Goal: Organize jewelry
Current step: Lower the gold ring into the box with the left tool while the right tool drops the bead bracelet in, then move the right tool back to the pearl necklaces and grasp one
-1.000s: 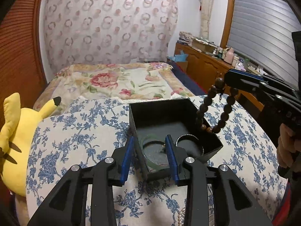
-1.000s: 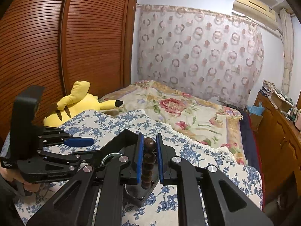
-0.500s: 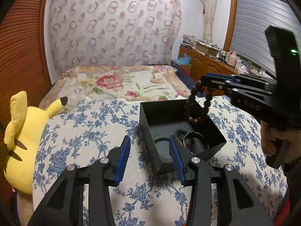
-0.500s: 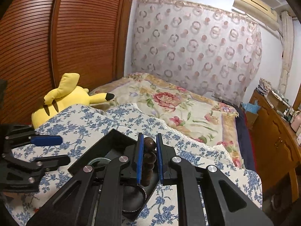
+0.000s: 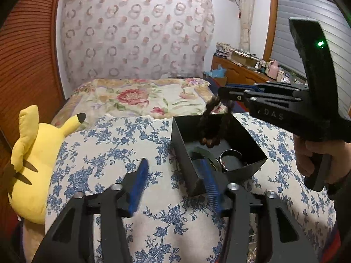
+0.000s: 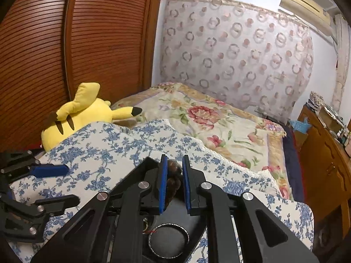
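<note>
Black box (image 5: 221, 175) holds bangles; right tongs (image 6: 174, 186) grip beaded bracelet (image 5: 210, 129) above it, left tongs (image 5: 173, 188) apart.

Bead bracelet (image 5: 211, 120): motion-blurred, single beads indistinct; contact with the right gripper (image 6: 174, 184) pads cannot be judged. Black box (image 5: 184, 138): its near corner is hidden behind the left gripper's (image 5: 173, 184) right finger. Beneath the right gripper, the thin bangle (image 6: 168, 240) shows, the box floor mostly covered.
</note>
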Tool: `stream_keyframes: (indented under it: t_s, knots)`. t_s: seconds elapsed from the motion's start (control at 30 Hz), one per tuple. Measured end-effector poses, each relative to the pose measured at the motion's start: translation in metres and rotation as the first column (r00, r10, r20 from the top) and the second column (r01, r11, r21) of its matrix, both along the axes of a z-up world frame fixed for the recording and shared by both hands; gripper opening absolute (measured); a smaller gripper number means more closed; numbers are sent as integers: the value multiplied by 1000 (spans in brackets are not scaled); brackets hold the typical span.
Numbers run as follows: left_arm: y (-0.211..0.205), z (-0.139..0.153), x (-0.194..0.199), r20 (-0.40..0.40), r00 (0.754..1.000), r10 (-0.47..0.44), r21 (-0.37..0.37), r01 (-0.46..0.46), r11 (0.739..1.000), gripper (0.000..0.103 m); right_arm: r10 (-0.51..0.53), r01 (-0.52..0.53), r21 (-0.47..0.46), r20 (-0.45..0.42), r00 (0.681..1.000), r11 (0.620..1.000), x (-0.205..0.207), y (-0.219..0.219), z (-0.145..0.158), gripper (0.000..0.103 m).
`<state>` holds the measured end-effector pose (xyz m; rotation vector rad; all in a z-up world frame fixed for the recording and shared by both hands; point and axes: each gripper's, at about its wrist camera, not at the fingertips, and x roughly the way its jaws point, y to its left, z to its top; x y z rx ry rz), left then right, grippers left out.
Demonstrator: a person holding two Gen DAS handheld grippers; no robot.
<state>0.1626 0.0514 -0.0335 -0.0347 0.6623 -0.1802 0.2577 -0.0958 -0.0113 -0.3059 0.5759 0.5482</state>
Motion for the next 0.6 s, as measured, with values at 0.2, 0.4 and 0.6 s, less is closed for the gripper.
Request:
stream_keyframes:
  t_s: [0.2, 0.4, 0.6]
  knots:
    - [2, 0, -6, 4, 1000, 6, 3, -6, 1000, 71, -14, 14, 21, -20, 1000, 1000, -5, -13, -3, 29]
    - [0, -6, -17, 13, 1000, -6, 15, 5, 1000, 88, -11, 12, 45, -30, 1000, 999, -35, -38, -8, 36]
    - [-8, -17, -24, -2, 999, -43, 57, 43, 997, 95, -19, 23, 78, -53, 998, 997, -71, -63, -23, 58]
